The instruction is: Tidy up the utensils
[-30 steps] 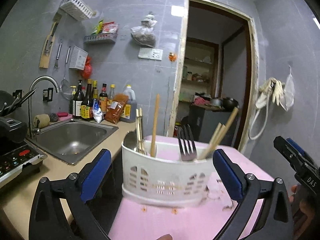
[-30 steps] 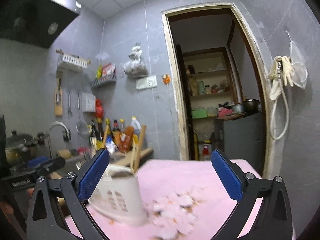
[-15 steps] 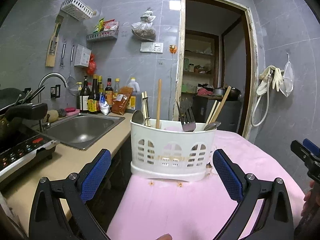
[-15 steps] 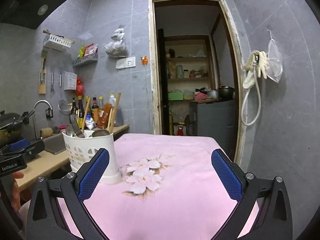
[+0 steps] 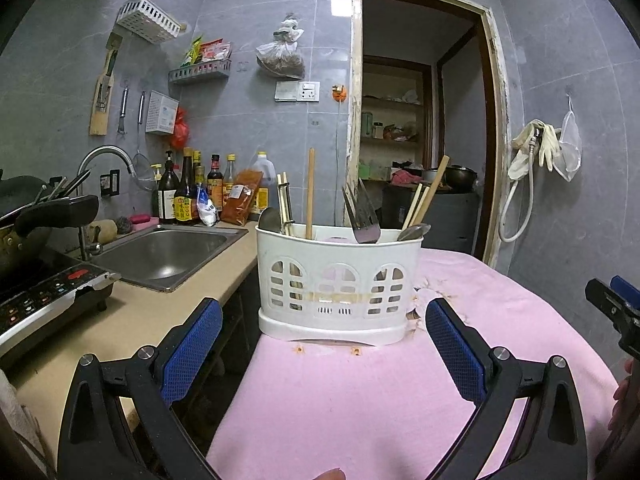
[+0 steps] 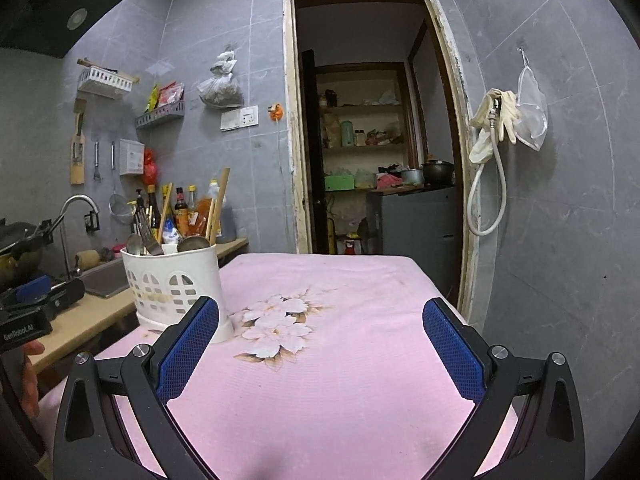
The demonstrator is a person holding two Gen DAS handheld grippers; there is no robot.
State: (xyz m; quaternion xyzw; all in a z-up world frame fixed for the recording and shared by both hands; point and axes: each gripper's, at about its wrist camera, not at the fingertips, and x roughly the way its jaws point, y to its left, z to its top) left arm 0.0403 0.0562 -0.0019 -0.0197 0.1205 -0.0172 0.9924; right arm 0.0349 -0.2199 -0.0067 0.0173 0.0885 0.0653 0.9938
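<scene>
A white plastic utensil caddy (image 5: pixel 338 286) stands on the pink cloth-covered table (image 5: pixel 360 396) near its left edge. It holds a fork (image 5: pixel 362 216), spoons (image 5: pixel 414 232), wooden chopsticks (image 5: pixel 310 194) and metal chopsticks. My left gripper (image 5: pixel 320 348) is open and empty, just in front of the caddy. My right gripper (image 6: pixel 320 344) is open and empty above the table; the caddy (image 6: pixel 176 286) is to its left in that view. The right gripper also shows at the right edge of the left wrist view (image 5: pixel 616 304).
A beige counter (image 5: pixel 132 320) with a steel sink (image 5: pixel 168 252), a faucet (image 5: pixel 100 168), sauce bottles (image 5: pixel 188 196) and an induction cooker (image 5: pixel 40 296) lies left of the table. A doorway (image 6: pixel 376 152) is behind. A flower print (image 6: pixel 280 324) marks the cloth.
Both grippers have pulled back from the caddy and levelled out. The caddy looks smaller and further off. Both stay open and empty.
</scene>
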